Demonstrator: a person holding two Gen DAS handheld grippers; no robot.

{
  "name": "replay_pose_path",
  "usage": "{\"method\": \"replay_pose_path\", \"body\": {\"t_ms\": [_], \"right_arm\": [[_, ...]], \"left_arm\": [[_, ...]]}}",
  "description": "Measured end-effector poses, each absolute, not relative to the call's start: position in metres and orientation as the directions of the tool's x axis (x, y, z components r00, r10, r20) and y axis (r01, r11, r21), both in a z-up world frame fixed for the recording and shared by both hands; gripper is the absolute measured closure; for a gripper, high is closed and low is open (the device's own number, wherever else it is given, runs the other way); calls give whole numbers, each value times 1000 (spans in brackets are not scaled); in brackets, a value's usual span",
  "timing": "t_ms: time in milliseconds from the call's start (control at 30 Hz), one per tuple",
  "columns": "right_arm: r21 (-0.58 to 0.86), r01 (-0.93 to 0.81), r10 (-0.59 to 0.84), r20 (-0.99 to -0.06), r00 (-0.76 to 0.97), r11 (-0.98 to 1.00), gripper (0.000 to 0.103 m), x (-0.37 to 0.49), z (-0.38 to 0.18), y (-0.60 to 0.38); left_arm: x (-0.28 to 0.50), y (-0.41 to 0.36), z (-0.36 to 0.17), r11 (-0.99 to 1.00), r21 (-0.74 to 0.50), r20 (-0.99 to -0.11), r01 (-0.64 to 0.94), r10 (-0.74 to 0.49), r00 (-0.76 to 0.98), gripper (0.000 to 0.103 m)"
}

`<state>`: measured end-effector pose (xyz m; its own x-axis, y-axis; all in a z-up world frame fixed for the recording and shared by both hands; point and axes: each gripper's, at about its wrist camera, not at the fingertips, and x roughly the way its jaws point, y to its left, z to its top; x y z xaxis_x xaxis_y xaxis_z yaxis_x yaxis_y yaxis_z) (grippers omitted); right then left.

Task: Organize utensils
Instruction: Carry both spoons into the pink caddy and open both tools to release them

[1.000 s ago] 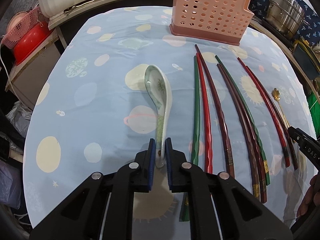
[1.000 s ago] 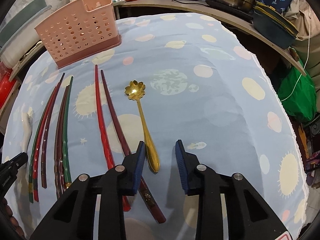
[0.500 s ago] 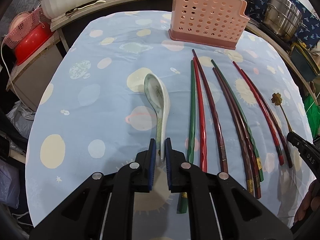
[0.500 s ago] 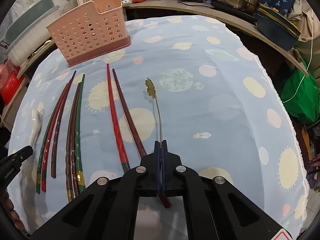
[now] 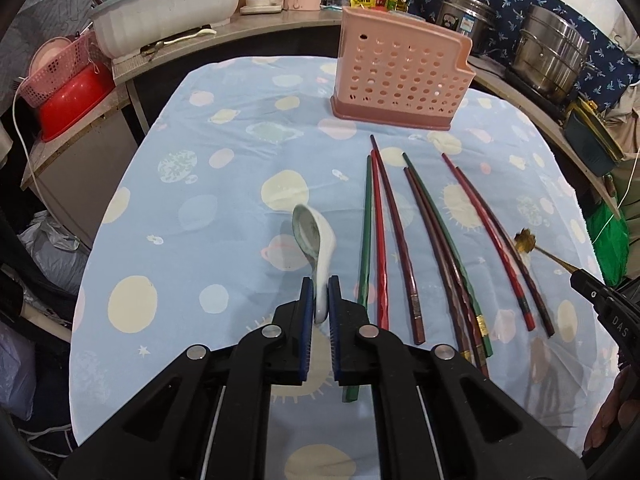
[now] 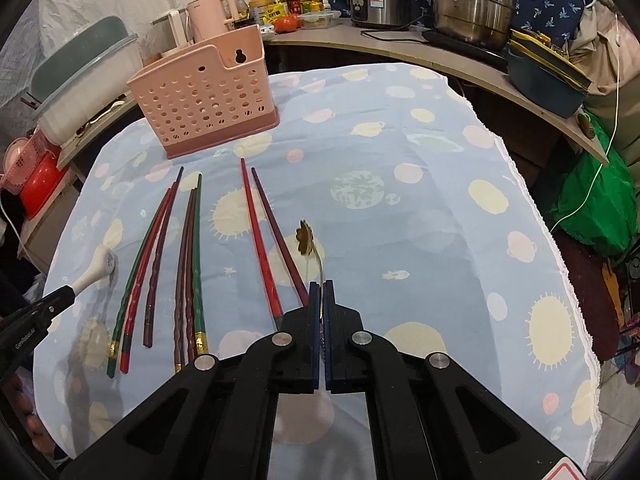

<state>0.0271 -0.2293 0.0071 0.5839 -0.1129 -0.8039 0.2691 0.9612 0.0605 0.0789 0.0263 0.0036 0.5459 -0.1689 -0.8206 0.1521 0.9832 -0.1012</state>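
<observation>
My left gripper (image 5: pixel 320 284) is shut on the handle of a white ceramic spoon (image 5: pixel 316 240) and holds it tilted above the blue tablecloth; the spoon also shows in the right wrist view (image 6: pixel 98 268). My right gripper (image 6: pixel 321 286) is shut on the thin handle of a gold flower-shaped spoon (image 6: pixel 305 238), lifted off the cloth; it also shows in the left wrist view (image 5: pixel 526 240). Several red, green and brown chopsticks (image 5: pixel 416 240) lie side by side on the cloth (image 6: pixel 192 256). A pink perforated utensil holder (image 5: pixel 404 76) stands at the table's far side (image 6: pixel 204 100).
The round table wears a blue planet-print cloth (image 5: pixel 208 208). Behind it a counter holds a white tub (image 5: pixel 168 12), steel pots (image 6: pixel 472 0) and bottles. A red basin and pink basket (image 5: pixel 68 84) sit at the left. A green bag (image 6: pixel 596 200) hangs at the right.
Both grippers have risen and pulled back from the table, lifting their spoons off the cloth. The right gripper closed on the gold spoon a second ago. The chopsticks have not moved.
</observation>
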Motion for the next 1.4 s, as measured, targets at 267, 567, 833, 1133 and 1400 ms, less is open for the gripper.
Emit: {"method": "replay_pose_path", "body": {"t_ms": [267,567,833,1133,1400], "right_arm": [[76,257,-111,-758,643,964,101,20,40,-229],[80,228,-100,-726,680,970,101,18,68,-223],[101,202,-69,-718,693,974,101,21,83,-223],[88,157,-58,-668,742,984,101,59,121,-225],[95,136,-46,-629,776,986,101,134,159,-236]], "left_arm": [[72,30,34,980,-120,-780,161,-193,596,97],[73,32,64,975,-144,-743,172,-221,632,97],[80,30,86,970,-147,-726,194,-239,644,97],[117,18,133,960,-154,-677,235,-276,683,97],[182,-5,191,955,-148,-591,258,-295,751,97]]}}
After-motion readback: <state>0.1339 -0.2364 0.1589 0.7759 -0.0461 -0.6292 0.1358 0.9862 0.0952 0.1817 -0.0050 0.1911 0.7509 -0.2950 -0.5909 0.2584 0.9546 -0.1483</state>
